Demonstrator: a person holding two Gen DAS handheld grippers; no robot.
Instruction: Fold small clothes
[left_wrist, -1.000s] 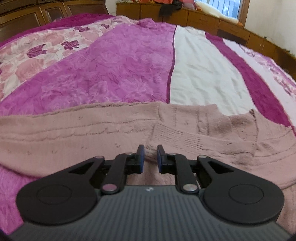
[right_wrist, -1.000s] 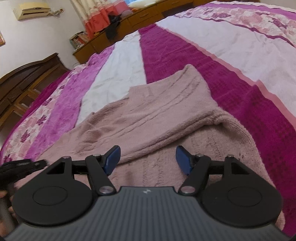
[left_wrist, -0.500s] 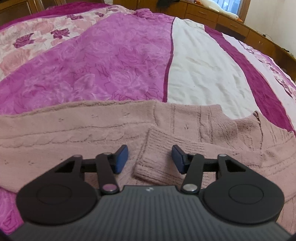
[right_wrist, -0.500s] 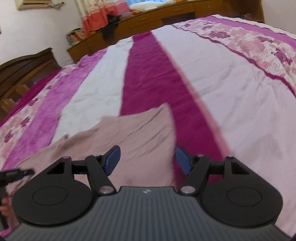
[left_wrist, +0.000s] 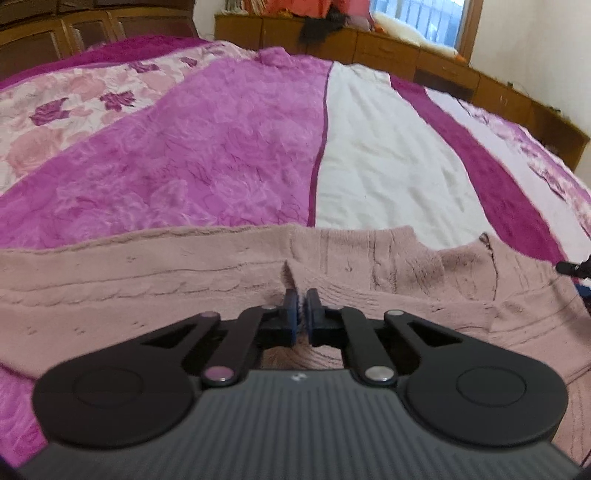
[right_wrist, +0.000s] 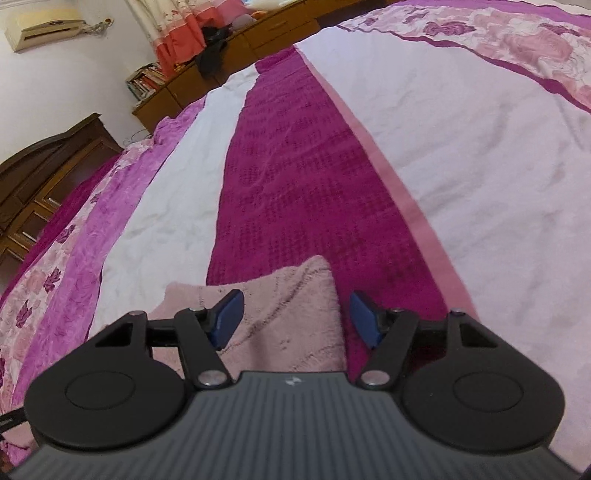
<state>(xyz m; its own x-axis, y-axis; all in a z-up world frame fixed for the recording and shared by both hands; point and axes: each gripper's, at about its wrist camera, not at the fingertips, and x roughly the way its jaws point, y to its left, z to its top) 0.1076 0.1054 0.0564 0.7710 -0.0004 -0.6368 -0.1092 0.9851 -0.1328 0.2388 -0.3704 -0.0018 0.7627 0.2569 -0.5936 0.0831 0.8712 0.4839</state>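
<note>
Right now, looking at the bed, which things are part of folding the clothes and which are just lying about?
Part of the job:
- pink knitted sweater, spread on the bedspread
- left gripper, fingers pinched on a sleeve cuff
- right gripper, open over a sweater corner

Just lying about:
- dark garment on the wooden cabinets
- books
- air conditioner

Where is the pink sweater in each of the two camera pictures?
Left wrist view: the pink sweater stretches across the lower middle of the picture, on the bedspread, and the left gripper pinches a fold of it.
Right wrist view: one end of it shows at bottom centre, between the open fingers of the right gripper.
Shared landmark: the white stripe of the bedspread.
</note>
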